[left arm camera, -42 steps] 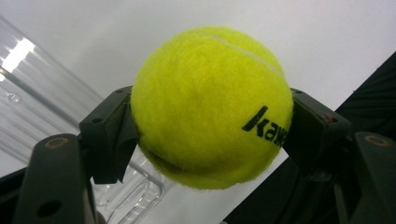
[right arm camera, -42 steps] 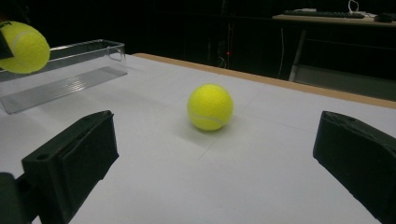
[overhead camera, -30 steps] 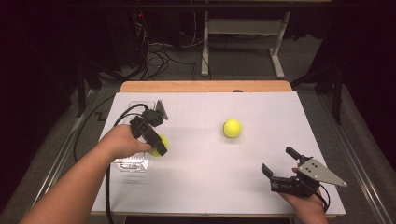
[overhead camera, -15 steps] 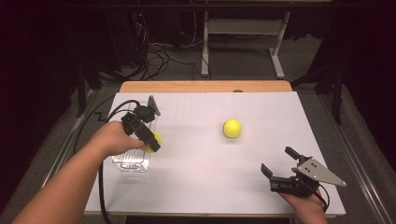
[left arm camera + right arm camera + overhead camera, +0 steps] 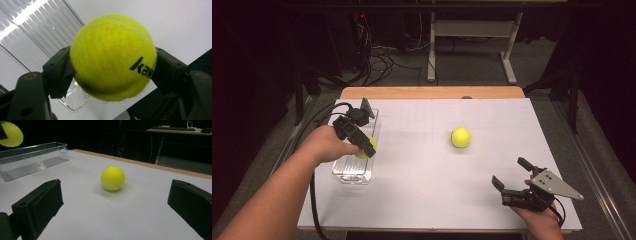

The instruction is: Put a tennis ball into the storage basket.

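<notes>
Surface: white-covered table (image 5: 422, 200).
Left gripper (image 5: 112, 70): clamped on fuzzy yellow tennis ball (image 5: 112, 57), black print "Kaw…", above clear plastic tray (image 5: 354, 172).
Right gripper (image 5: 510, 176): jaws apart, empty.

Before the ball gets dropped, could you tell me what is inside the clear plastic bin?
The clear bin looks empty: its ribbed floor shows bare. The left gripper holds a tennis ball above it, hiding part of the floor in the high view.
</notes>
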The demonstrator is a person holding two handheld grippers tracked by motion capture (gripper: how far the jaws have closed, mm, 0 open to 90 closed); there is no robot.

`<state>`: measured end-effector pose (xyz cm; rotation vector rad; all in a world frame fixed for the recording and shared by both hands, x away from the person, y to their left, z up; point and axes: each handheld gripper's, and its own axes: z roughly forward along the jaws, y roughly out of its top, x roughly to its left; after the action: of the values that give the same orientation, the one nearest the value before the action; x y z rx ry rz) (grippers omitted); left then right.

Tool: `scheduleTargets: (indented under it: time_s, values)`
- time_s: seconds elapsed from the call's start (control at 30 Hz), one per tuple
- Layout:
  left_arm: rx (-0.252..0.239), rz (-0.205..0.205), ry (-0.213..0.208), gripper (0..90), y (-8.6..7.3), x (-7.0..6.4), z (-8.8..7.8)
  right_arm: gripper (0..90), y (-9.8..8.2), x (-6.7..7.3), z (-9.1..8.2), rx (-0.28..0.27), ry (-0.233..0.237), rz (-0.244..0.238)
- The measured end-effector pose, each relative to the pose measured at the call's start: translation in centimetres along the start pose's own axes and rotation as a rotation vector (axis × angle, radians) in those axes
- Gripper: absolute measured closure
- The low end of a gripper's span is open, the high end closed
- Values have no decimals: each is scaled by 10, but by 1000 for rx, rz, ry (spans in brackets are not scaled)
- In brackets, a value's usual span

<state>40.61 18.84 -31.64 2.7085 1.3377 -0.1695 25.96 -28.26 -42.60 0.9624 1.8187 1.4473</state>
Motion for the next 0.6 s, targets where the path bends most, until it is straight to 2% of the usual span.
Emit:
scheduleTargets:
  time_s: [0.27, 0.6]
  values:
    - [8, -2, 9, 268, 2, 2, 2, 2, 1, 1, -1, -4, 2, -8]
    - [0, -41, 15, 268, -1, 16, 1, 2, 1, 1, -1, -5, 1, -1]
